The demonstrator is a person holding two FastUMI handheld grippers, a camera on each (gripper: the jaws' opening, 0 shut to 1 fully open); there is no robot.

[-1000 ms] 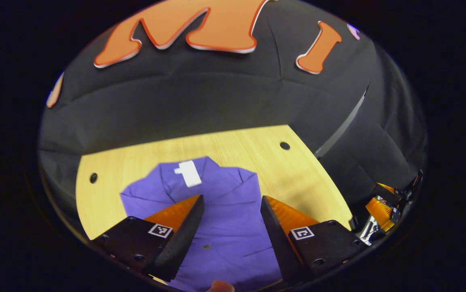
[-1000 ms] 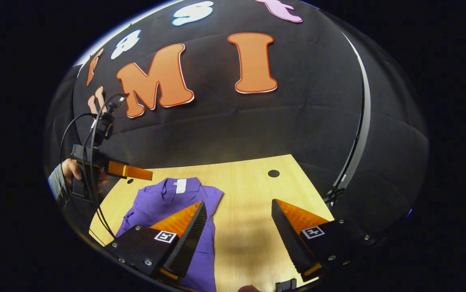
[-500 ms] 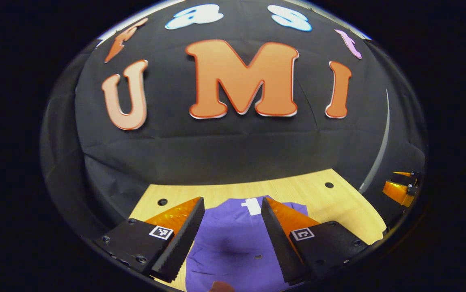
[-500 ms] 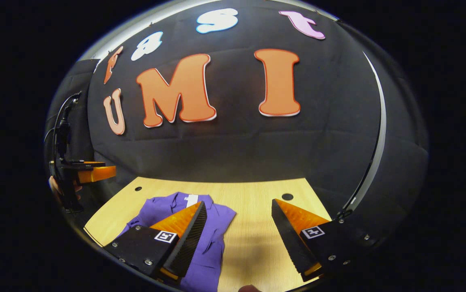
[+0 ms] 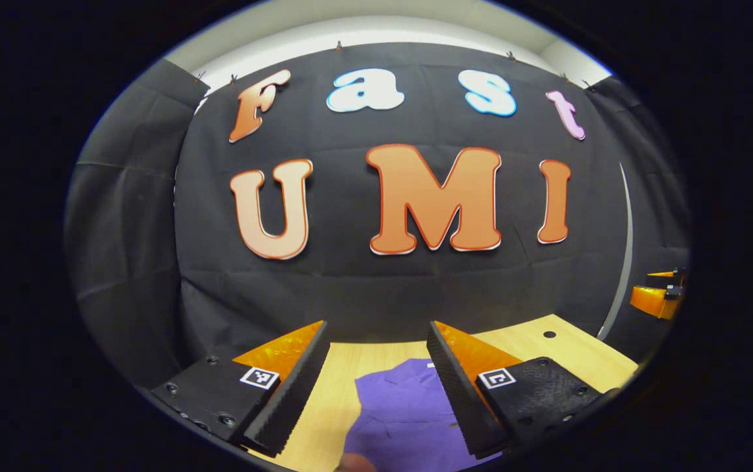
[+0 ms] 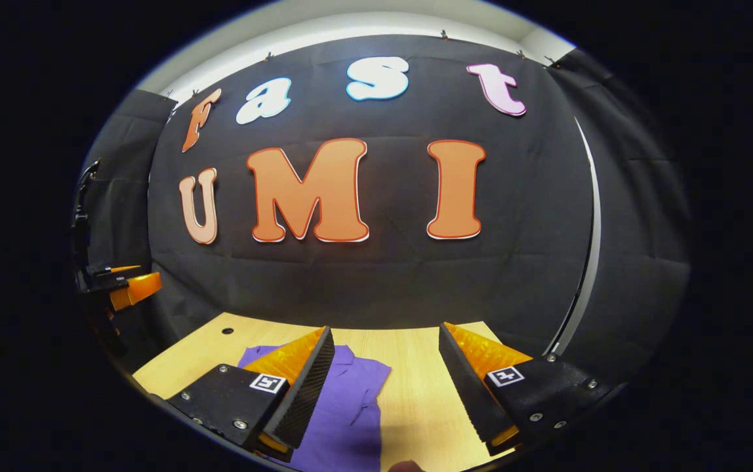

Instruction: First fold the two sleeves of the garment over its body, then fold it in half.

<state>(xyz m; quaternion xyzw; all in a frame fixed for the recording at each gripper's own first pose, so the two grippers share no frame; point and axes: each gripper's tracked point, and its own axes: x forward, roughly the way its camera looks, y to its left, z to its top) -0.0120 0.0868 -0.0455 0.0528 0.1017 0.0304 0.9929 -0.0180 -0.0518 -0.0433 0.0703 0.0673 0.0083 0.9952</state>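
Note:
A purple garment [image 5: 403, 413] lies flat on the wooden table [image 5: 344, 380], low in the left gripper view between my left gripper's fingers. My left gripper [image 5: 376, 387] is open and raised above the table, holding nothing. In the right gripper view the same garment [image 6: 350, 406] lies at the lower left, partly behind a finger. My right gripper [image 6: 386, 393] is open over bare wood beside the garment, with nothing between its fingers. Much of the garment is hidden below both views.
The wooden table [image 6: 409, 354] has small round holes [image 6: 227, 331] near its far corners and meets the black cloth wall behind. The other gripper [image 6: 121, 288] shows at the left edge of the right gripper view, and at the right edge [image 5: 655, 298] of the left gripper view.
Both grippers have lifted and tilted up, so the wall takes more of each view and the garment has dropped low. Both stay open and empty.

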